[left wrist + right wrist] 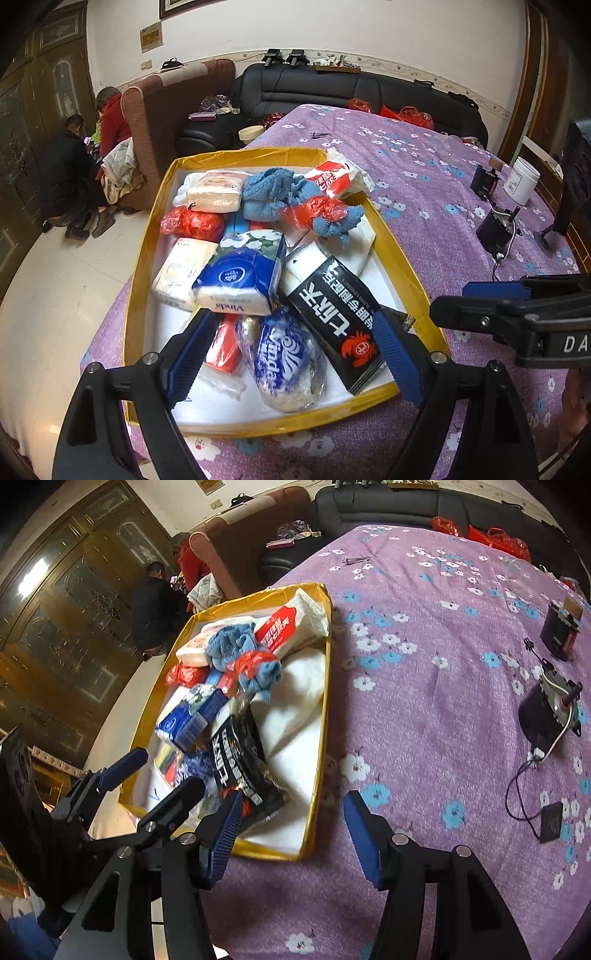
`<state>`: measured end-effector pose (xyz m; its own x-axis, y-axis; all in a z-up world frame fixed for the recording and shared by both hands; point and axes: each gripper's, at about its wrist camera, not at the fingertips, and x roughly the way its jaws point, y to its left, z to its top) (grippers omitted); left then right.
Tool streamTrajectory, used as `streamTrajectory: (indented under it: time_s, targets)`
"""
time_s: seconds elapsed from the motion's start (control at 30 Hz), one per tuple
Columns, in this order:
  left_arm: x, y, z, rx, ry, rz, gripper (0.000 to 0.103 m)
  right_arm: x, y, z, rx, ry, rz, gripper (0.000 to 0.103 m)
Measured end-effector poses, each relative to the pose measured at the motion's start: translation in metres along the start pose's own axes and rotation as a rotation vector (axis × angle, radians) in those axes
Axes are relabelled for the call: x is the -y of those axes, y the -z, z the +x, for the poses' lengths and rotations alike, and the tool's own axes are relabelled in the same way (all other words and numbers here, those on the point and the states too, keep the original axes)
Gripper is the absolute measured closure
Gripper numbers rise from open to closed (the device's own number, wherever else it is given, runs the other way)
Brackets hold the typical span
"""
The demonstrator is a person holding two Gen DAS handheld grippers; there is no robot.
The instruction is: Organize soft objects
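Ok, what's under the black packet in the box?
The black packet leans on a white towel, its near end on the box floor beside the Vinda roll. What lies beneath its middle is covered.

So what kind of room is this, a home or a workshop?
Most likely a home living room. A black sofa and a brown armchair stand along the wall, ornate wooden doors fill one side, and the table wears a purple floral cloth.

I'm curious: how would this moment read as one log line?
left gripper: open above tray | right gripper: open, empty | soft packs in tray
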<state>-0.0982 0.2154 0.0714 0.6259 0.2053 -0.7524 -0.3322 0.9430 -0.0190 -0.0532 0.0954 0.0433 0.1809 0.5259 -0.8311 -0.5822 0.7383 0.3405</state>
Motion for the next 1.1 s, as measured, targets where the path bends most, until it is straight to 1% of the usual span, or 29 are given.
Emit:
streamTrajectory:
  time_s: [0.5,1.03,1.1]
  targets:
    - [-0.002,0.013,-0.01,-0.003,-0.053,-0.018,0.016,-0.009,0.021,0.001,-0.032,-0.028,-0.034,0.041]
    - [-0.01,0.029,-0.023,0.008,-0.131,-0.03,0.016,-0.023,0.038,0.009,-0.068,-0.06,-0.075,0.041]
    - [-0.012,0.032,-0.026,0.009,-0.139,-0.034,0.016,-0.025,0.04,0.01,-0.071,-0.06,-0.084,0.039]
